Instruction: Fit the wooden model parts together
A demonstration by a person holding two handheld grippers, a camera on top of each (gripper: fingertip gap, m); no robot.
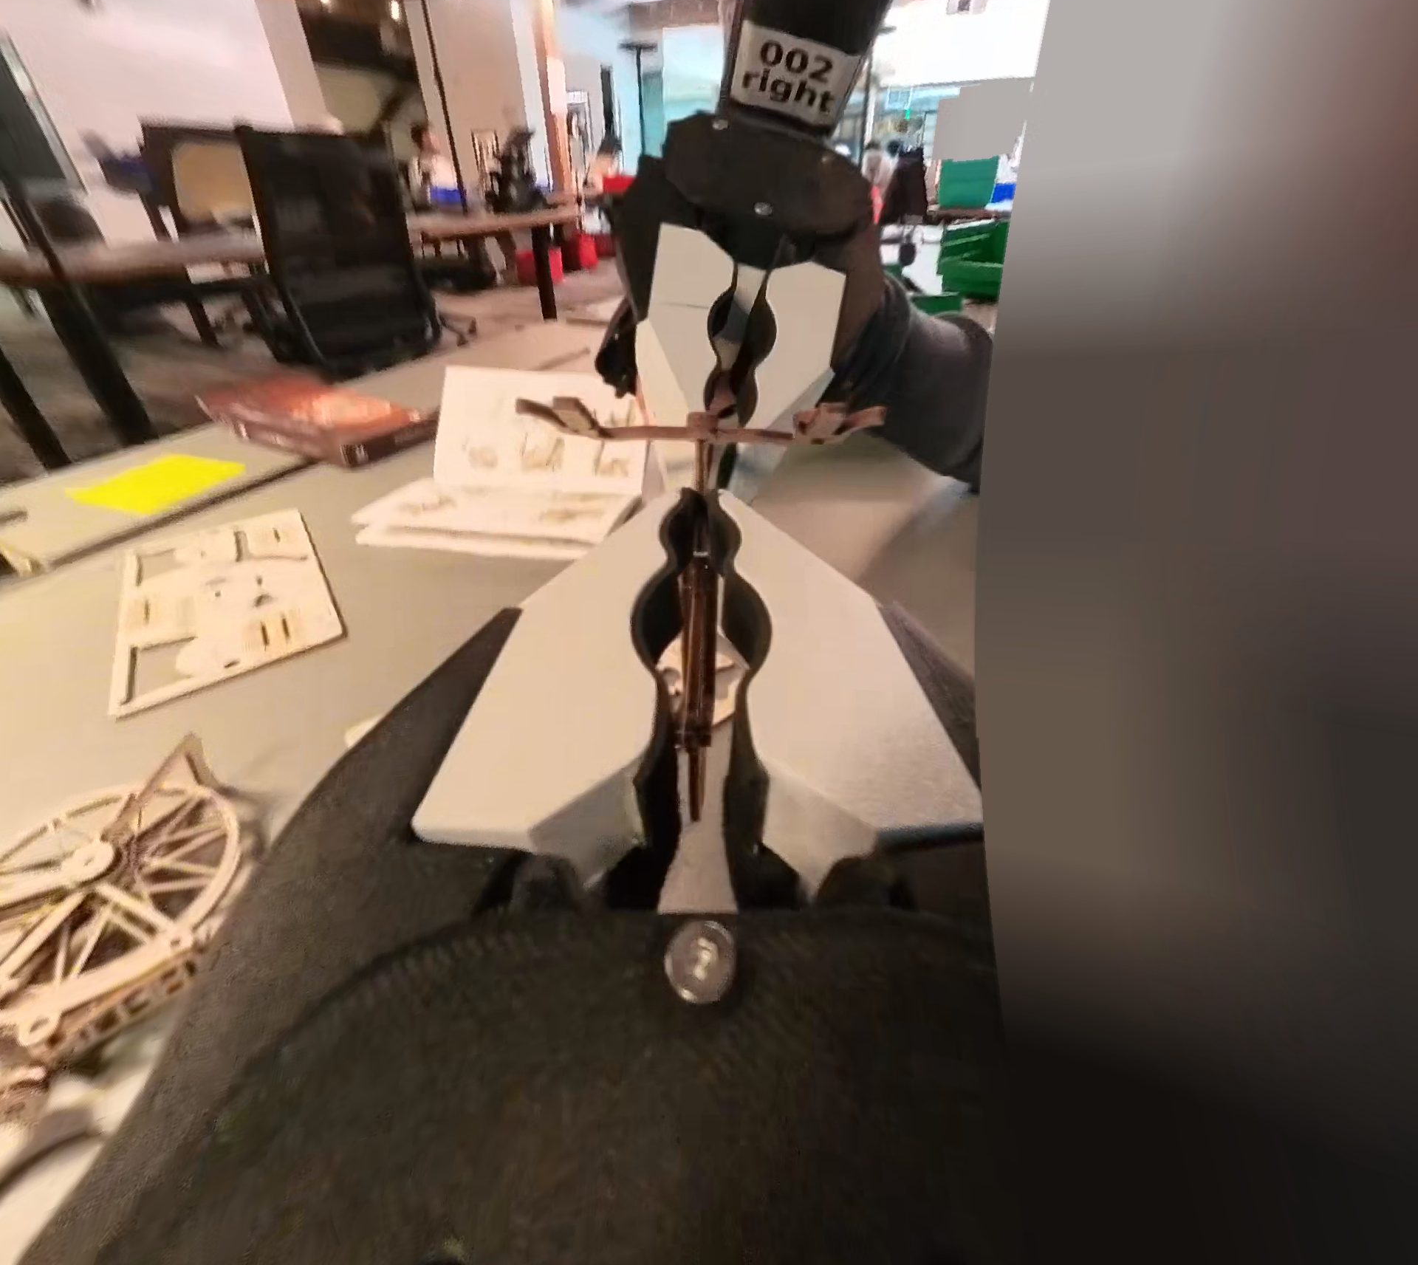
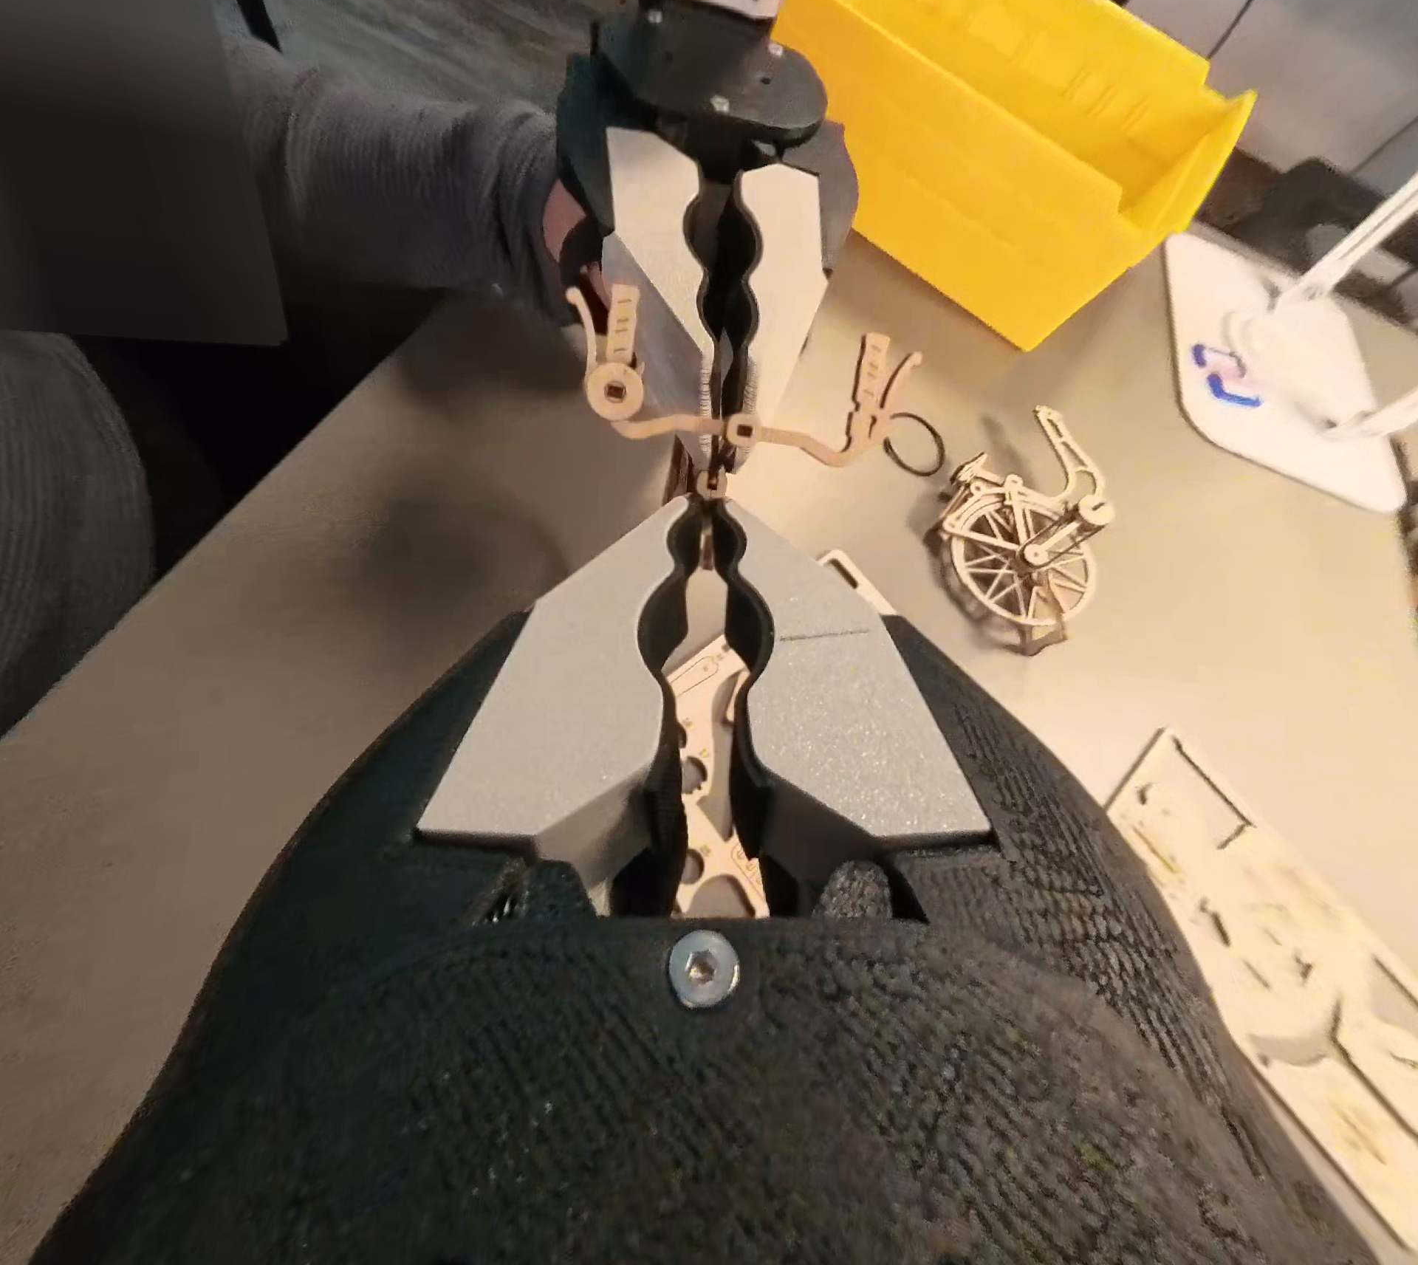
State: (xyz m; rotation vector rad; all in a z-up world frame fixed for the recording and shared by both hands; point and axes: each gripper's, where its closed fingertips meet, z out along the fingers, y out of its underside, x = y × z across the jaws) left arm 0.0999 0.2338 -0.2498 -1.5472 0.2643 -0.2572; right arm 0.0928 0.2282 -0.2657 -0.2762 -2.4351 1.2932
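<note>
Two grippers; handlebar crosswise between

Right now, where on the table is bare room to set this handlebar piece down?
Widest bare patch: table left of the handlebar piece, out to the edge by the sleeve. A smaller one lies between yellow bin and wooden bicycle model. Crowded lower right: cut-out sheets.
</note>
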